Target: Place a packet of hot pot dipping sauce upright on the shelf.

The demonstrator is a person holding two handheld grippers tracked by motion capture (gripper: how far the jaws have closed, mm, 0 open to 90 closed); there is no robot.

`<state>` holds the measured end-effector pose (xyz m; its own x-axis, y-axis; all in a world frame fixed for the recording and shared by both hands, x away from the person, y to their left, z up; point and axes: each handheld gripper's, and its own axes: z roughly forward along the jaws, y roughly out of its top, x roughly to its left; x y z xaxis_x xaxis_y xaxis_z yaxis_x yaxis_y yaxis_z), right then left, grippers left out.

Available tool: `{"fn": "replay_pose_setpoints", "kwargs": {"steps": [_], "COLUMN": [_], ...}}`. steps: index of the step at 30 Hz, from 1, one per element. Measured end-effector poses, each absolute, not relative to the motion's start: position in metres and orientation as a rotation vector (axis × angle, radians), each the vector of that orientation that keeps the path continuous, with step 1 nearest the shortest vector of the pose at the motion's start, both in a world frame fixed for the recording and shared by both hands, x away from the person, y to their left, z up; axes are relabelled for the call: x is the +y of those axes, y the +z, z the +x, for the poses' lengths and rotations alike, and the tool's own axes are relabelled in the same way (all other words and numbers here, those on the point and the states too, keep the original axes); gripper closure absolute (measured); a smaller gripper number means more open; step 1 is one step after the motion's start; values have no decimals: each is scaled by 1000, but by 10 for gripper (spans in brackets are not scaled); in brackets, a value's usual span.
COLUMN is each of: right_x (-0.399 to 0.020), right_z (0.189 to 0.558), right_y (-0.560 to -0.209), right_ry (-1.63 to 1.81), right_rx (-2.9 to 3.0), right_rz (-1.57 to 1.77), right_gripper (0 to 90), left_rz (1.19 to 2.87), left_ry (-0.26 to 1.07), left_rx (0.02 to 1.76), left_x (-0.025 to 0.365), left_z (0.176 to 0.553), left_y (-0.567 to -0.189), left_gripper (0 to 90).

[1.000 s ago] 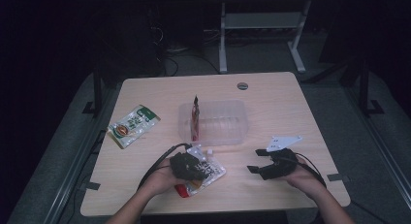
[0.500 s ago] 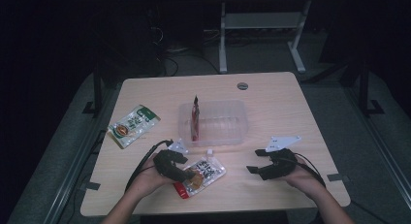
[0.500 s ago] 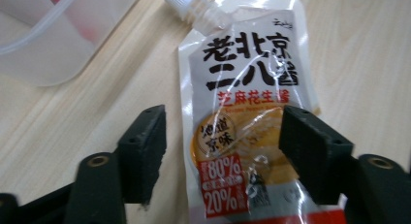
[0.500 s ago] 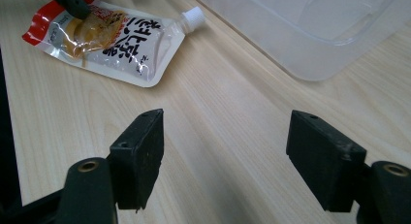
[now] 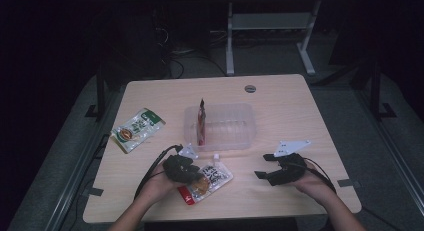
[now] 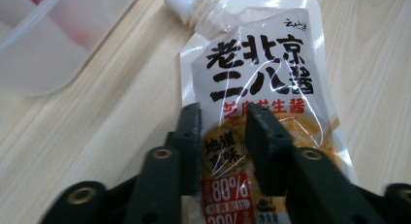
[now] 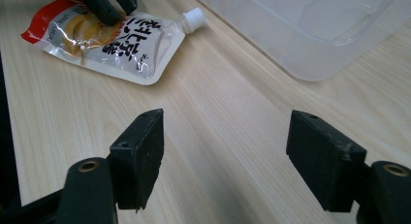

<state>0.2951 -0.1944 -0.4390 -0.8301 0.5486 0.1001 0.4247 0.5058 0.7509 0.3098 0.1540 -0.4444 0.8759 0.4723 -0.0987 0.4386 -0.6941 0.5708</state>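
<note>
- The flat white sauce pouch with a white screw cap, black lettering and a red-and-orange lower end [image 5: 206,181] lies on the pale wooden counter [image 5: 280,96], near its front edge and just in front of the clear plastic tray.
- The left gripper [image 6: 223,132] is low over the pouch's lower half; its two black jaws have just been closing, and the pouch's printed middle sits between them. The film there looks pinched, but whether the pads truly press on it I cannot tell.
- In the high view the left gripper [image 5: 182,168] covers the pouch's left end, and the cap points away from the person, toward the tray.
- The right gripper [image 7: 225,151] is held just above bare wood with its jaws wide apart — nothing between them. In the high view it [image 5: 282,171] is well to the right of the pouch.
- The clear rectangular plastic tray [image 5: 235,136] sits mid-counter, with a slim dark red packet [image 5: 201,122] upright at its left end.
- A green-and-white snack bag [image 5: 137,129] lies at the counter's left side, well apart from the pouch.
</note>
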Motion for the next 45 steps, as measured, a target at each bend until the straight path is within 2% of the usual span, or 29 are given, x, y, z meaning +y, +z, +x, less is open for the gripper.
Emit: {"fn": "replay_pose_setpoints", "kwargs": {"steps": [1,2,6,16,19,25,40,45], "right_x": [-194,-195,-194,-181,-167,-140,-91,-80], "right_z": [295,295,295,300,306,315,336,336], "right_y": [-439,-439,-439,-436,-435,-440,-466,-467], "right_ry": [1229,1234,1229,1274,1318,1354,1282,1302], "right_rx": [2592,2592,2597,2625,2673,2752,2997,3019], "right_rz": [844,846,867,895,901,905,885,878], "right_gripper": [292,292,292,268,239,234,321,397], "left_rz": [2439,2446,2488,2507,2500,2487,2488,2488], "left_ry": [74,71,54,69,52,45,47,41], "left_rx": [656,653,625,636,643,657,659,655], "left_x": [154,153,151,146,147,147,148,149], "left_z": [310,310,310,309,310,310,310,311], "left_y": [-444,-444,-448,-449,-450,-450,-450,-450], "left_gripper": [795,795,896,899,900,900,900,900]}}
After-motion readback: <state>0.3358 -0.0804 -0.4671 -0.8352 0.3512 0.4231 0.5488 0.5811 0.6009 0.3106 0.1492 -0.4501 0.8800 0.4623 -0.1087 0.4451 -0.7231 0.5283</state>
